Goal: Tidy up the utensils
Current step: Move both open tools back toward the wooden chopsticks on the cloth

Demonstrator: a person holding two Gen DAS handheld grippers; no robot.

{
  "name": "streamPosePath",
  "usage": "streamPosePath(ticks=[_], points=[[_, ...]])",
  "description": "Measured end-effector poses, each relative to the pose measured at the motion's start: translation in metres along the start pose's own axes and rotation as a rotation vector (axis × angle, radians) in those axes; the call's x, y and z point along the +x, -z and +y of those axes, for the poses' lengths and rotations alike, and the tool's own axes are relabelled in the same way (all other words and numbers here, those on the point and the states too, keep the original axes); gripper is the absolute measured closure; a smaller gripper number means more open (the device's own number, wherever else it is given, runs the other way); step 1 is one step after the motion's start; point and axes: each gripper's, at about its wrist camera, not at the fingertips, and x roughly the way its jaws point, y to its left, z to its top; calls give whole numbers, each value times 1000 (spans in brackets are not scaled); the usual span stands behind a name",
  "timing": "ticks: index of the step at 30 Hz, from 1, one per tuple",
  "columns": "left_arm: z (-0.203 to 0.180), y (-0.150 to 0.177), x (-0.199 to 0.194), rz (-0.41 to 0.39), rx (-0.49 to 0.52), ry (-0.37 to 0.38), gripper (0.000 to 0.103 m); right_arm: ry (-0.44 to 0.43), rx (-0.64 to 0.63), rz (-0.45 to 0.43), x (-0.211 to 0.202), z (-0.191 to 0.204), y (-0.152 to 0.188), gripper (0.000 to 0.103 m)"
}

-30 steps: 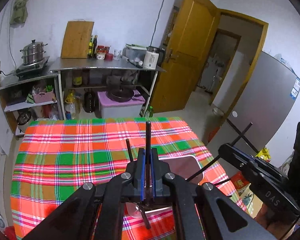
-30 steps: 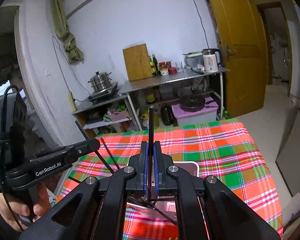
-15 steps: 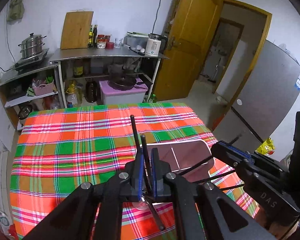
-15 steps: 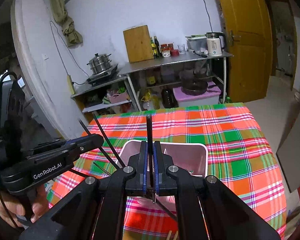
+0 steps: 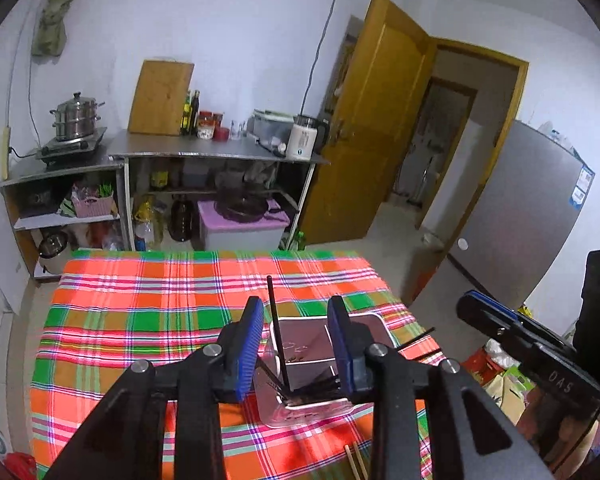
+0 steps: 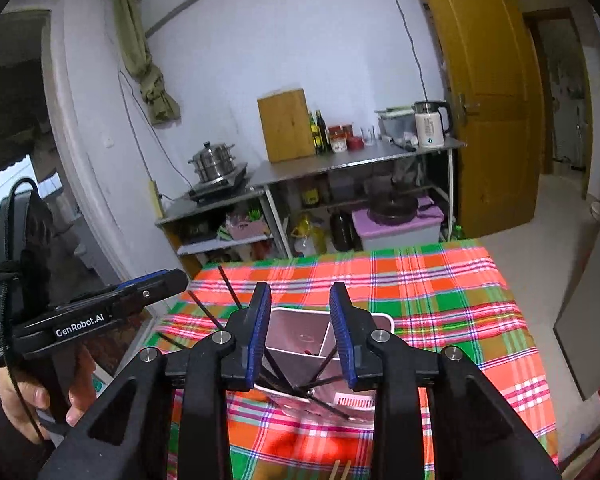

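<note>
A pink-and-white utensil holder [image 5: 380,320] [image 6: 385,320] stands on the plaid tablecloth [image 5: 140,320]. Several black chopsticks [image 5: 277,332] [image 6: 278,372] lean loosely inside it, some sticking out over its left rim. My left gripper [image 5: 294,308] hovers just behind the holder with its jaws opening; one chopstick rises between them and neither pad presses on it. My right gripper [image 6: 300,300] also hangs over the holder, its jaws opening with nothing gripped. Each gripper shows in the other's view: the right gripper [image 5: 496,320] and the left gripper [image 6: 156,284].
Two wooden chopsticks [image 5: 356,464] [image 6: 340,470] lie on the cloth near the front edge. A steel counter [image 5: 220,152] with a kettle and bottles stands beyond the table. A grey fridge [image 5: 532,216] is at the right. A person's hand [image 6: 20,400] holds the left gripper.
Both grippers were shut on upright black chopsticks and have opened. The chopsticks dropped into the holder. Both grippers pulled back and up a little.
</note>
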Motion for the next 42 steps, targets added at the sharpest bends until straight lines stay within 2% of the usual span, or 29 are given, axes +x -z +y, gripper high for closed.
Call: streamPosePath(ticks=[4,9,11,14,19,31,42], points=[[-3,13,-25,-29,-4,2,70,-13,18,-41,-28,-5,9,72],[-7,43,-47,-40,-26,0,70,15,33,-43,-53,-12,32,72],[-9,59,-52,-40,-33,-2,70,43,36,-38,-62,-15,44,72],[-12,85,-60,-40,-27,-22,70,37,51,-16,-71,-21,64,72],[-10,128,-67,2,-57,-3,70,31,99,41,-81,-33,98,72],[-5,209,-74,110,-70,3,70,34,155,186,-72,-43,178,72],[-12,230,-51,181,-98,33,70,39,163,260,-54,-47,202,72]])
